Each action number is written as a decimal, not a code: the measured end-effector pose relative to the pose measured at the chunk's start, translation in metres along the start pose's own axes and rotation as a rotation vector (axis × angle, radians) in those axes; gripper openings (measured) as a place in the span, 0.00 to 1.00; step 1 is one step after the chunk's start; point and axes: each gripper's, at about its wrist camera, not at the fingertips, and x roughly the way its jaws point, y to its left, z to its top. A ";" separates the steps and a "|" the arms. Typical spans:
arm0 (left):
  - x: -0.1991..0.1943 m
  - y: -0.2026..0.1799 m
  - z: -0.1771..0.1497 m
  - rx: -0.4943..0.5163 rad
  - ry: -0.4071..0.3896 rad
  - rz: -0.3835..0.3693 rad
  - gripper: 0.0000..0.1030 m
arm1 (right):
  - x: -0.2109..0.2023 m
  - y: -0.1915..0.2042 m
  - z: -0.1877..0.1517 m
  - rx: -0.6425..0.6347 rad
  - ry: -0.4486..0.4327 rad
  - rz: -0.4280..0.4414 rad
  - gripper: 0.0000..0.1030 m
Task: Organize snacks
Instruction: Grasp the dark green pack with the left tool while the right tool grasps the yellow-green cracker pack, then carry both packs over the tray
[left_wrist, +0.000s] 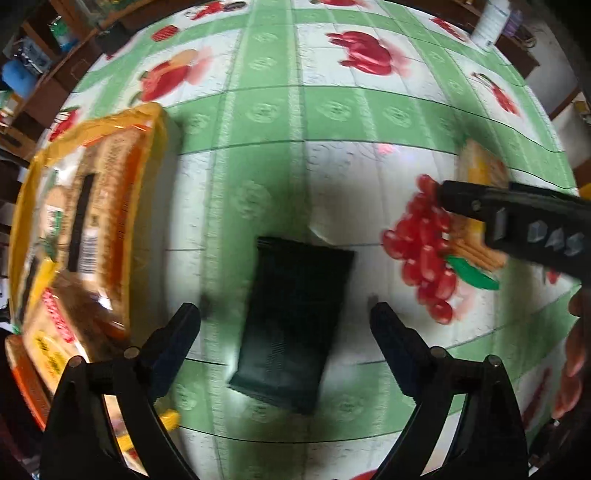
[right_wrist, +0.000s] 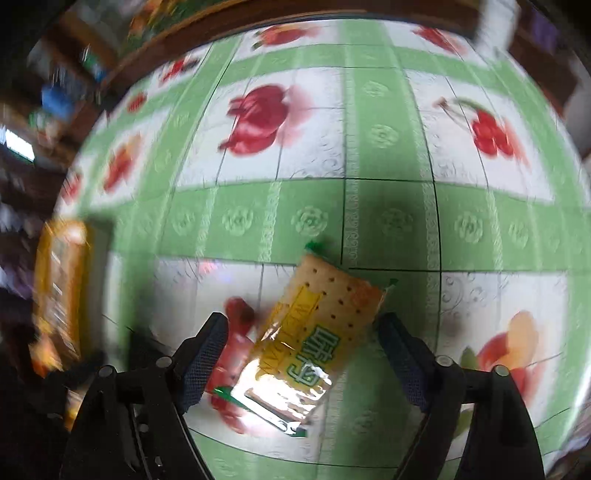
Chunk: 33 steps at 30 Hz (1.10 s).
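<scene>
In the left wrist view a dark green snack packet (left_wrist: 291, 325) lies flat on the tablecloth between the open fingers of my left gripper (left_wrist: 286, 314). A big yellow-orange snack bag (left_wrist: 85, 229) lies at the left. The right gripper's black body (left_wrist: 517, 221) enters from the right, over a yellow cracker packet (left_wrist: 480, 170). In the right wrist view that cracker packet (right_wrist: 314, 339), yellow with green characters, lies tilted between the open fingers of my right gripper (right_wrist: 303, 328). The yellow bag shows blurred at the left (right_wrist: 62, 288).
The table has a green and white cloth with red fruit prints (left_wrist: 332, 110). Wooden shelves with clutter (left_wrist: 33, 70) stand beyond the far left edge. A white container (left_wrist: 491, 22) stands at the far right corner. A hand (left_wrist: 576, 354) shows at the right edge.
</scene>
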 end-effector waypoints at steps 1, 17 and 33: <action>0.001 -0.004 -0.001 0.008 0.003 -0.009 0.94 | 0.000 0.005 -0.002 -0.037 -0.012 -0.034 0.68; 0.000 -0.015 0.000 -0.014 0.004 -0.074 0.92 | -0.012 -0.018 -0.024 -0.091 -0.015 -0.085 0.51; -0.025 -0.025 -0.042 -0.015 -0.022 -0.286 0.40 | -0.020 -0.024 -0.046 -0.051 -0.013 -0.042 0.50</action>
